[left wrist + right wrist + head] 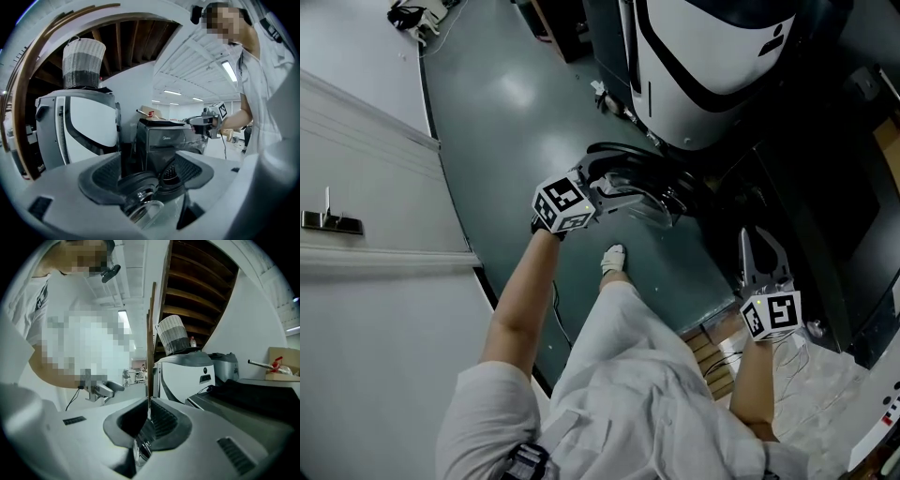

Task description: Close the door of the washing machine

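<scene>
The washing machine (164,138) is a dark grey front loader, seen straight ahead between my left gripper's jaws. From the head view it is the dark bulk (811,197) at the right. Its round dark door (628,167) stands out over the floor. My left gripper (652,195) is right by that door with its jaws open wide; I cannot tell whether it touches. Nothing lies between its pads (105,176). My right gripper (761,242) hangs lower right, beside the machine, open and empty. It also shows held level at the machine's right (206,124).
A tall white appliance with black bands (712,66) stands behind, a woven basket (83,63) on top. A box (150,112) lies on the washing machine. A white counter (366,281) runs along the left. The person's foot (614,258) and cables (722,356) are on the floor.
</scene>
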The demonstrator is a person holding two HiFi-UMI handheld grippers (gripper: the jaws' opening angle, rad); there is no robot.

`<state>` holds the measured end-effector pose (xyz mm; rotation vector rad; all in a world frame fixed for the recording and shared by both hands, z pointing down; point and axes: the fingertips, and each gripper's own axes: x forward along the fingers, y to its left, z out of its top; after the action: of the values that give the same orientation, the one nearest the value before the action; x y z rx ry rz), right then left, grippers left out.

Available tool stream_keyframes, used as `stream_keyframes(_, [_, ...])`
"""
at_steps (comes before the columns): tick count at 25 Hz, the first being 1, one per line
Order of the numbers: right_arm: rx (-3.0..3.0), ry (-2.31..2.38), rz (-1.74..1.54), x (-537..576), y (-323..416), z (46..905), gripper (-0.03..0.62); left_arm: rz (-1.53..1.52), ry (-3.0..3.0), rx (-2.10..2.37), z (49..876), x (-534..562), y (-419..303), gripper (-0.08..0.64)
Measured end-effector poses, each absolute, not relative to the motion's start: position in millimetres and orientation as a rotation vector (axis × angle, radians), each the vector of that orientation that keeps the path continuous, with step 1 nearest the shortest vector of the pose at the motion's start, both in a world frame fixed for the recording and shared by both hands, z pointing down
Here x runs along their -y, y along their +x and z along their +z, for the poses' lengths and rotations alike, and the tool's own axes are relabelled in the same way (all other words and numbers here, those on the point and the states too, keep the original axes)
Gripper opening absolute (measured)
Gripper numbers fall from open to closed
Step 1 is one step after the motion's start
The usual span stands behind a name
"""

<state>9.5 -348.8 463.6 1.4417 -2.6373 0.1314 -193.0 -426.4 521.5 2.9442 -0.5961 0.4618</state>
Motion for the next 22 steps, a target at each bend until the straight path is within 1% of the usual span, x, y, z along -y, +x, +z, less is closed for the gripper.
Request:
stream_keyframes(8, [2.595,1.463,0.172,401.5,-8.1,492.6,0.032,0.641,2.896,0.456,588.1,490.2,-200.6,0.356])
stream_keyframes(11, [2.602,1.468,0.191,419.2,-16.7,500.2,0.032,0.756,2.895,0.380,610.7,507.9,-202.4,0.356])
stream_keyframes(15, [2.601,1.448,0.217,430.6,-25.7,516.7,0.032,0.920,2.894,0.265,642.0,520.5,-198.5,0.356])
stream_keyframes(22, [2.594,1.452,0.266,446.1,-29.5,534.8,0.032,1.091,2.877,0.096,676.3,532.8,-193.7,0.356])
